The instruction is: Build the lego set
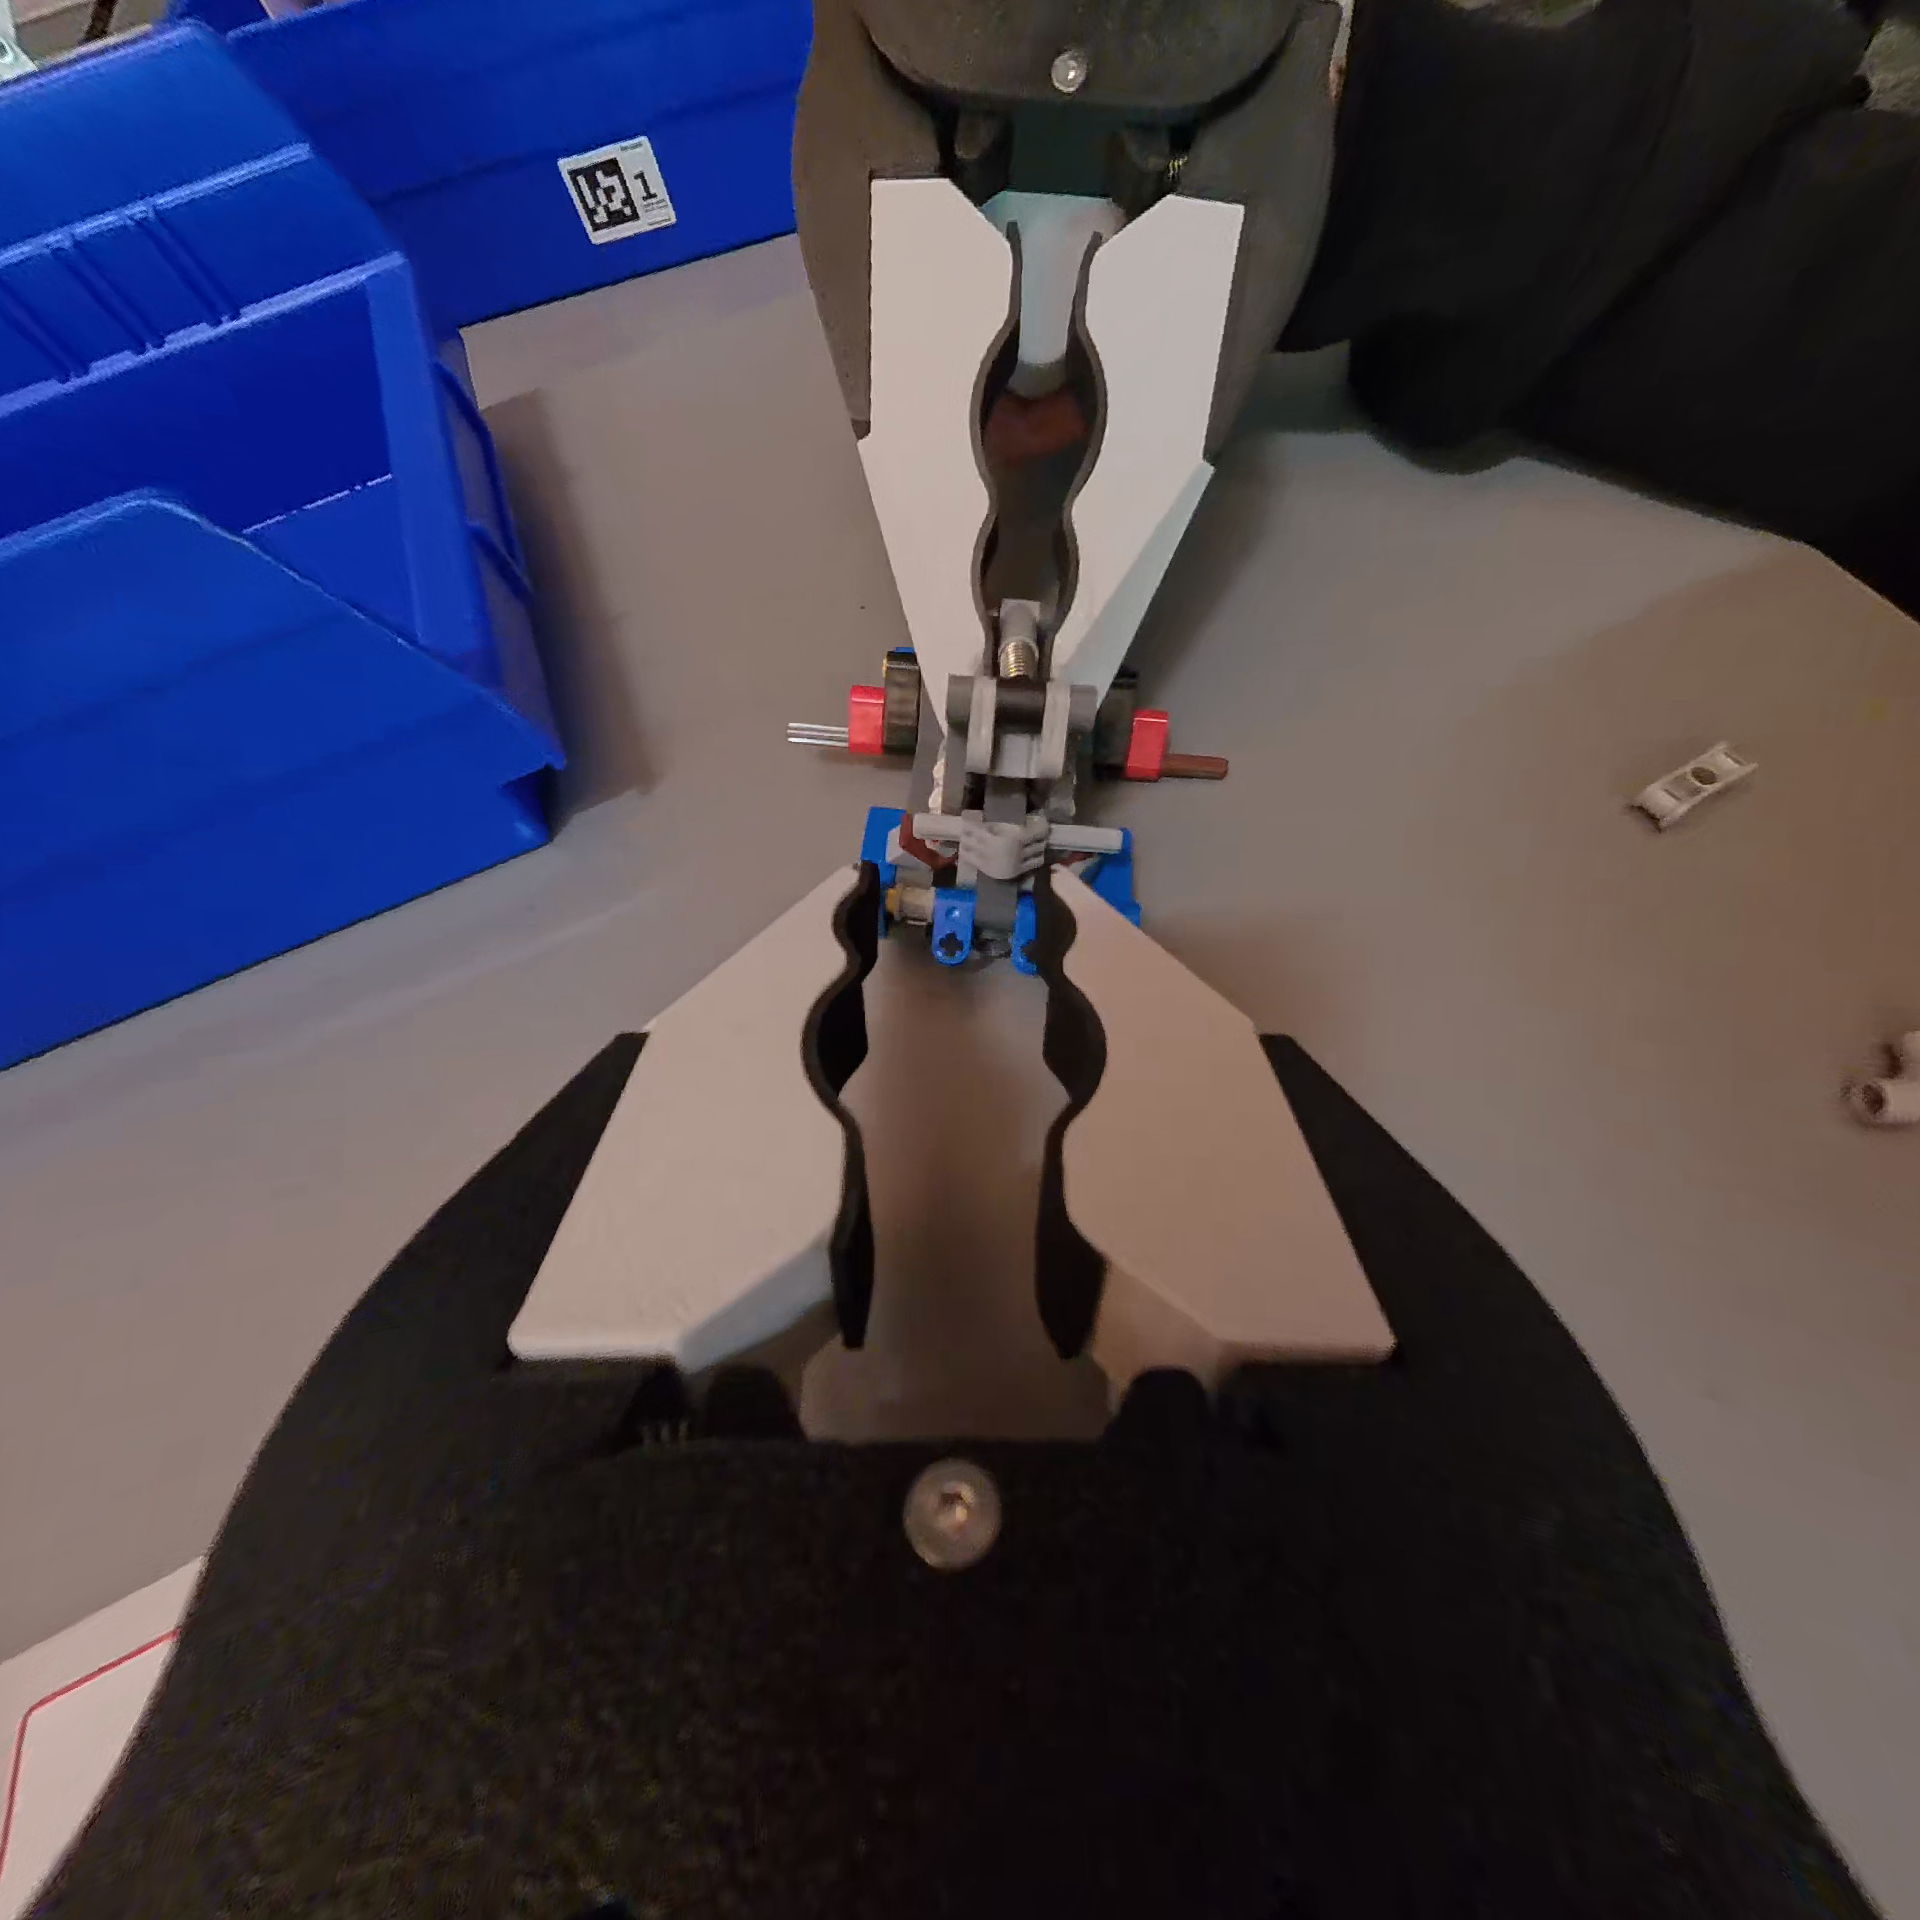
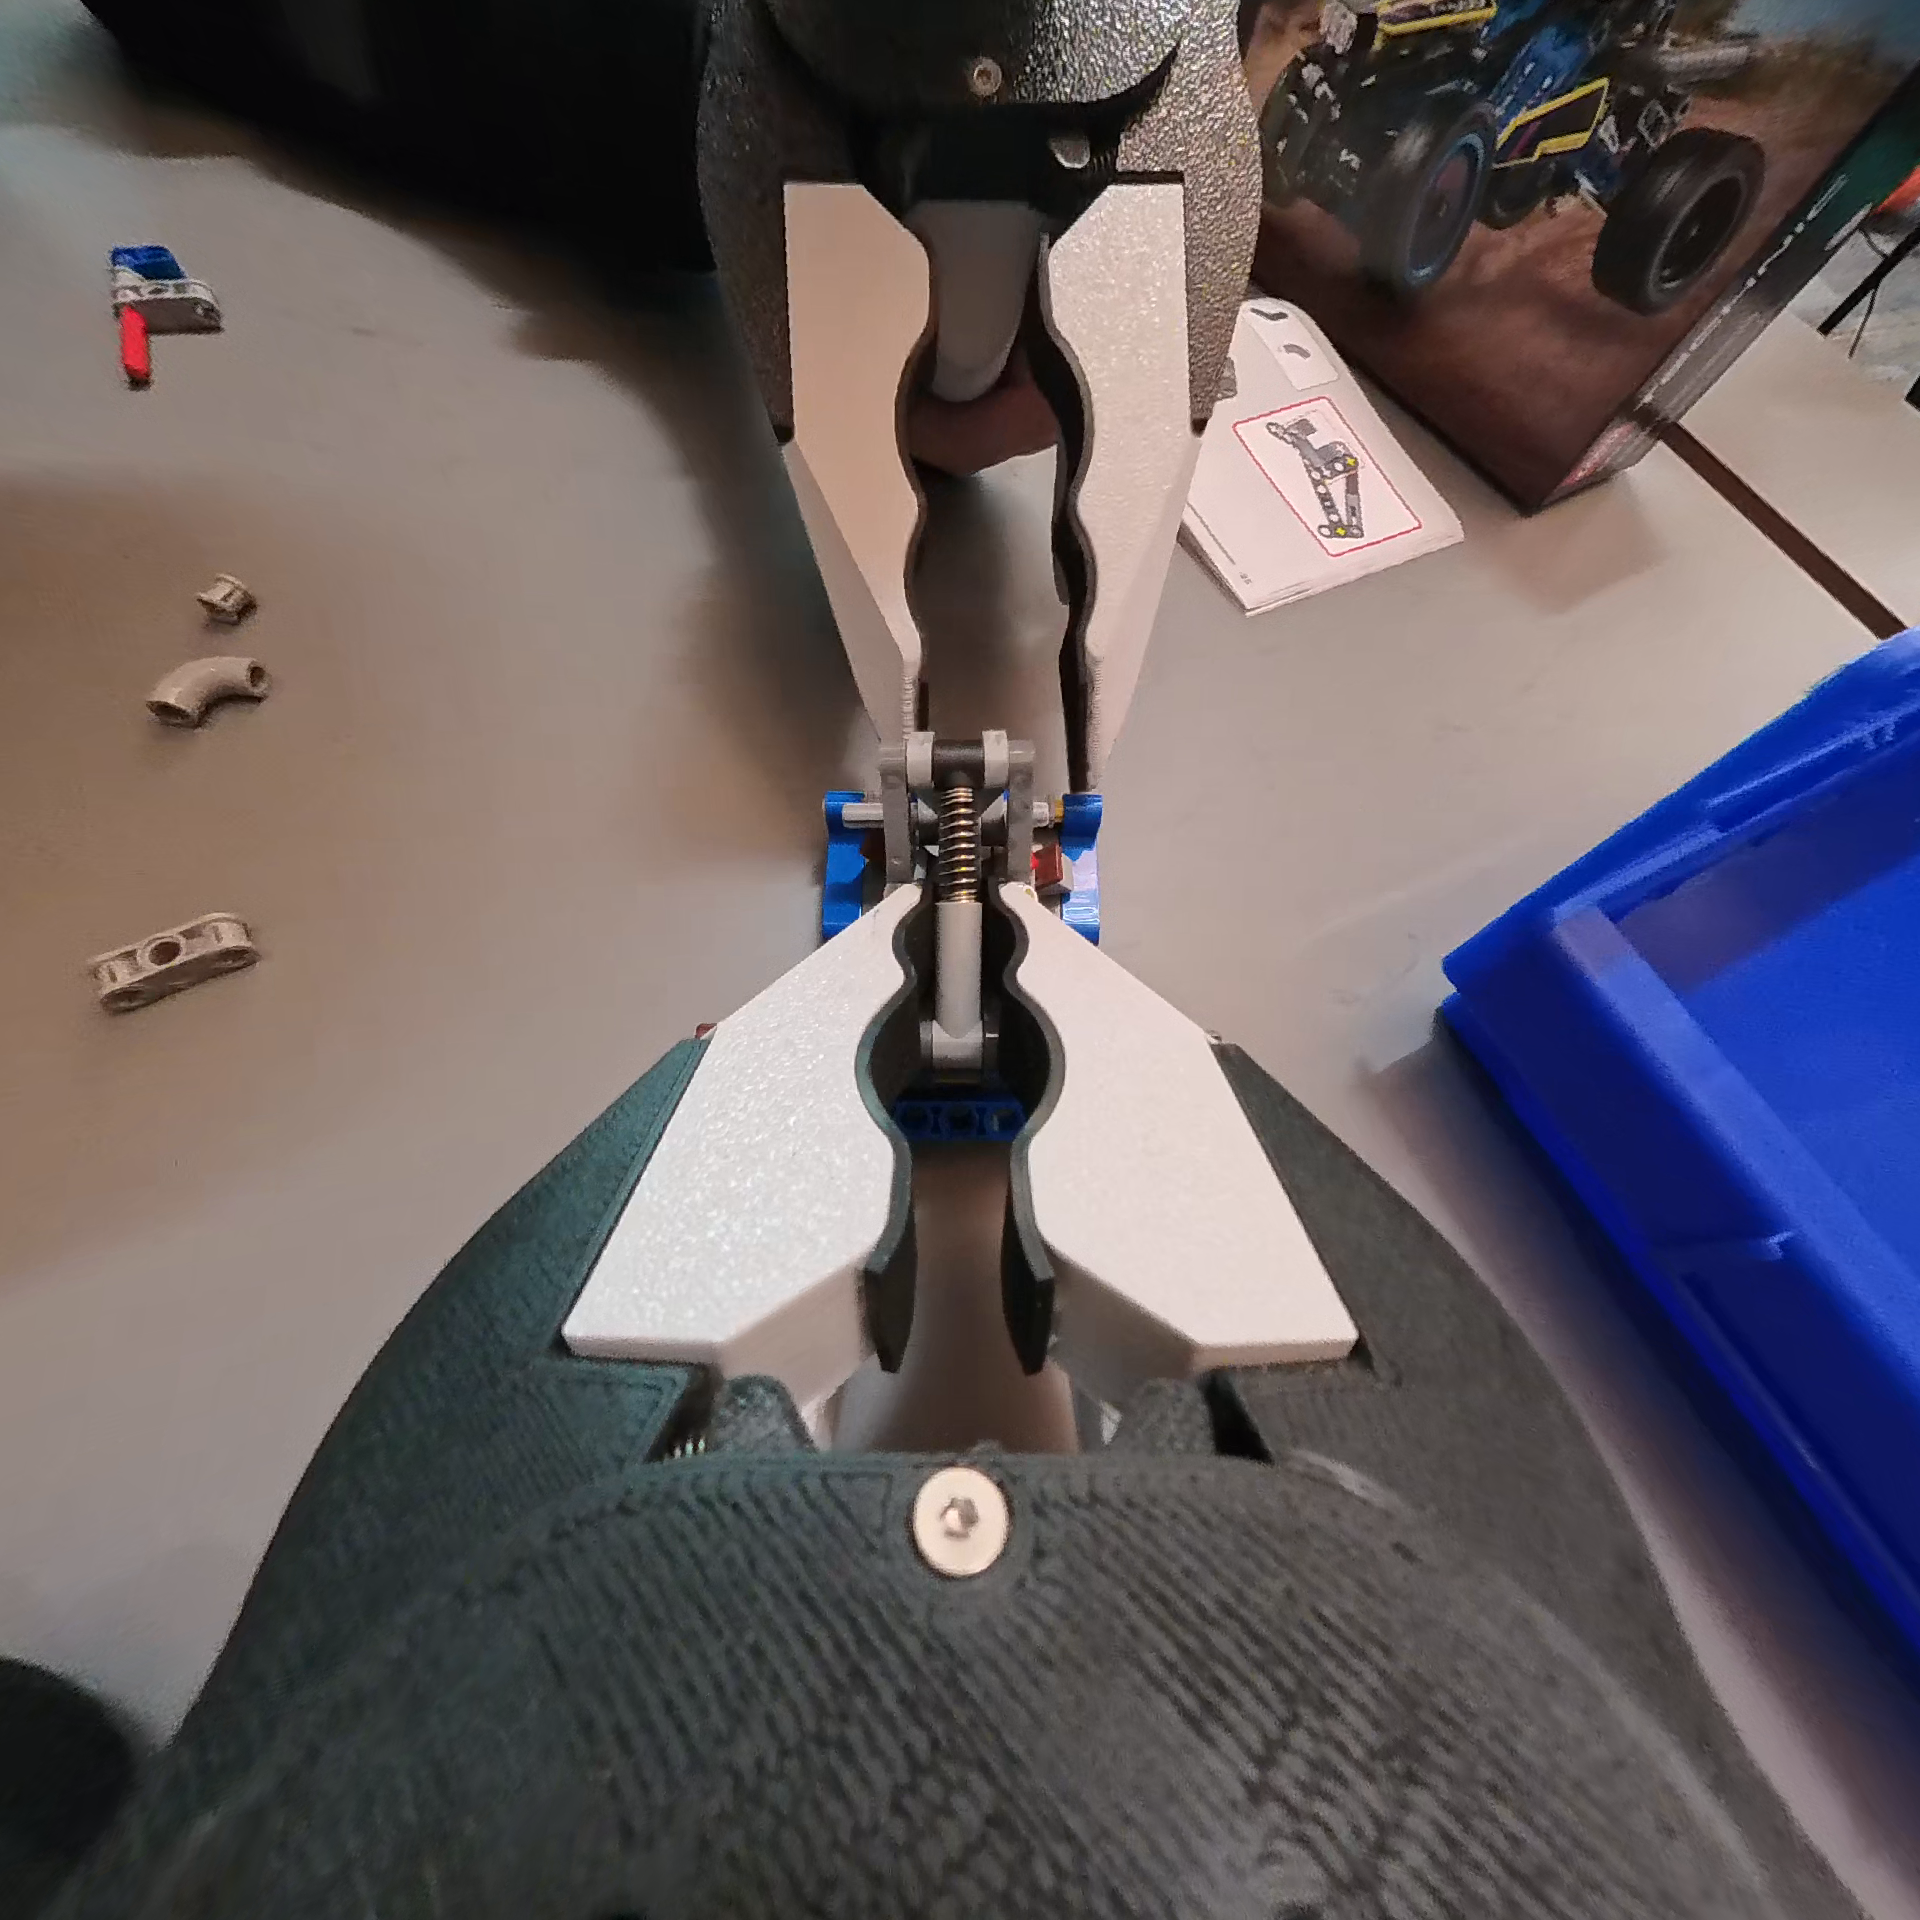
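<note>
Right gripper: narrow, its dark wavy pads pressed on the grey shock absorber of the brick assembly; the spring shows just past the fingertips.
Left gripper: parted, its fingertips on either side of the assembly's blue end and a gap showing on the left side; I judge that it grips nothing.
Assembly: a small build of grey beams, blue frame pieces and a cross axle with red bushes, sitting mid-table between the two grippers, which face each other along its length.
Pose, right: comes in low and level, fingers lying along the shock's axis, gripper body near the table's near edge.
Pose, left: opposite and in line, fingers pointing straight at the right gripper, slightly above the table.
Doing it well: judged from this, the right gripper should keep a steady squeeze so the build does not tip; the left should stay centred on the blue frame and avoid catching the thin grey cross axle.
Around, left side: blue bins along the table's edge, one carrying a square marker tag.
Around, right side: loose grey connectors lie well apart; a booklet and a printed box sit toward the far corner.
</note>
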`<state>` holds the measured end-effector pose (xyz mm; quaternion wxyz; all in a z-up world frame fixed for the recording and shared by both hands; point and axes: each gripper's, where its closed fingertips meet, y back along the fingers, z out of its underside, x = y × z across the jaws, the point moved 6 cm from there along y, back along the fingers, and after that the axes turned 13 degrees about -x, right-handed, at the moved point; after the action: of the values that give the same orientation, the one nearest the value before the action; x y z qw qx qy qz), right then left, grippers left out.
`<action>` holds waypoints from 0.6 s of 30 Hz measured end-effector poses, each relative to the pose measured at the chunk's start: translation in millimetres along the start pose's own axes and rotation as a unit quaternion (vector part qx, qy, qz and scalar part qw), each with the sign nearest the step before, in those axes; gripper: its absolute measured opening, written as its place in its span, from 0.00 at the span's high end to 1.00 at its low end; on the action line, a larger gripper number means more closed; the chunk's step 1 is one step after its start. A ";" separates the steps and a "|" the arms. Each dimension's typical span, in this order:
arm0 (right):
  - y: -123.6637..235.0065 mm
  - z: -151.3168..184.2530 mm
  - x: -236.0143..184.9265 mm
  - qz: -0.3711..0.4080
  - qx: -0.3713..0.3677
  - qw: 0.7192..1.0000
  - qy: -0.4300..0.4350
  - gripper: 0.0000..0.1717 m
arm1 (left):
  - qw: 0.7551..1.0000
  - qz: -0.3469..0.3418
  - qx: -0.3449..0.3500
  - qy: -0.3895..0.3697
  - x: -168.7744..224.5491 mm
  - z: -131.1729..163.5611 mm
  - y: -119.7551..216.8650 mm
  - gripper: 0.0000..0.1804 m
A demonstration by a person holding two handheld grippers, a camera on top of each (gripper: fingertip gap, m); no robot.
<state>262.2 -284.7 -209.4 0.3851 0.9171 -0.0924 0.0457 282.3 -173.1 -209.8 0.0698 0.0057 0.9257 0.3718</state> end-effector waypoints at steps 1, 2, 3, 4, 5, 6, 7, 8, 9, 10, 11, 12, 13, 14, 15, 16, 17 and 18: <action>0.0 0.0 0.0 -0.001 0.000 1.000 0.000 0.97 | 1.000 -0.001 0.001 -0.002 0.7 -0.5 -0.2 0.86; 0.2 0.1 -0.2 -0.002 0.000 1.000 -0.001 0.97 | 1.000 -0.002 0.001 -0.002 1.4 -1.0 -0.3 0.86; 0.6 0.3 -0.5 -0.004 0.000 1.000 -0.002 0.97 | 1.000 -0.003 0.001 -0.003 2.0 -1.4 -0.6 0.86; 0.9 0.6 -0.9 -0.004 0.000 1.000 -0.003 0.97 | 1.000 -0.005 0.001 -0.002 2.4 -1.8 -0.9 0.86; 1.3 1.0 -1.1 -0.004 0.000 1.000 -0.003 0.97 | 1.000 -0.005 0.000 -0.001 2.9 -2.2 -1.3 0.86; 1.7 1.2 -1.5 -0.006 0.000 1.000 -0.004 0.97 | 1.000 -0.002 0.000 0.000 3.8 -2.6 -1.6 0.86; 1.9 1.3 -1.8 -0.007 0.000 1.000 -0.003 0.97 | 1.000 0.005 0.000 -0.001 5.2 -2.7 -1.8 0.86; 1.7 1.3 -1.8 -0.007 0.000 1.000 -0.003 0.97 | 1.000 0.015 0.001 -0.006 6.9 -3.1 -1.8 0.85; 1.7 1.3 -1.8 -0.007 0.000 1.000 -0.003 0.97 | 1.000 0.021 0.005 -0.009 8.2 -3.6 -1.3 0.85; 1.7 1.3 -2.0 -0.007 0.000 1.000 -0.002 0.97 | 1.000 0.018 0.008 -0.009 8.0 -4.1 -0.9 0.85; 1.7 1.3 -2.0 -0.007 0.000 1.000 -0.002 0.97 | 1.000 0.015 0.008 -0.008 7.7 -4.3 -1.2 0.86; 1.6 1.2 -2.3 -0.007 0.001 1.000 -0.001 0.97 | 1.000 0.011 0.004 -0.008 7.6 -4.1 -2.0 0.86; 1.6 1.2 -2.5 -0.008 0.001 1.000 0.000 0.97 | 1.000 0.005 0.001 -0.009 7.4 -3.9 -2.8 0.86; 1.6 1.2 -2.8 -0.008 0.001 1.000 0.000 0.97 | 1.000 -0.005 -0.002 -0.011 7.0 -3.9 -3.4 0.87; 1.6 1.2 -2.8 -0.008 0.001 1.000 0.001 0.97 | 1.000 -0.011 -0.004 -0.014 7.3 -4.0 -4.1 0.87; 1.6 1.2 -2.8 -0.008 0.001 1.000 0.001 0.97 | 1.000 -0.015 -0.006 -0.019 8.1 -4.1 -5.0 0.87; 1.6 1.2 -2.9 -0.008 0.001 1.000 0.001 0.97 | 0.999 -0.021 -0.010 -0.024 8.9 -4.2 -5.9 0.88; 1.6 1.2 -2.9 -0.008 0.001 1.000 0.001 0.97 | 0.999 -0.027 -0.014 -0.030 9.8 -4.1 -7.3 0.88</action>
<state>259.1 -286.3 -209.5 0.3848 0.9181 -0.0846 0.0433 272.4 -180.6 -213.0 0.1073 -0.0088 0.9176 0.3827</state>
